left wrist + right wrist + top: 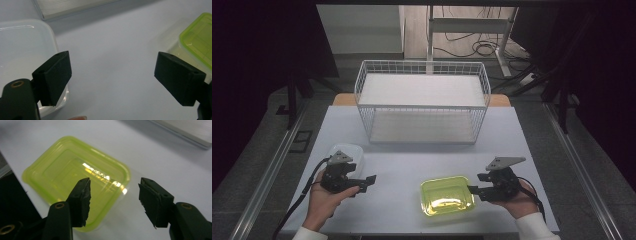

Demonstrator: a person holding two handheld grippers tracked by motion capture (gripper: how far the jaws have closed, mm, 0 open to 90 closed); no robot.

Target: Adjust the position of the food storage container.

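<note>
Right claw [113, 202] released beside glossy, translucent yellow-green lidded container [75, 175]; left claw [112, 80] released.

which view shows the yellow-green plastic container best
The right gripper view: the yellow-green translucent plastic container is close, nearly whole, with its lid ridges plain. The high view shows it whole but small on the white table; the left gripper view catches one corner.

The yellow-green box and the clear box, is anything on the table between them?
No. In the high view, only bare table lies between the yellow-green box and the clear box.
</note>
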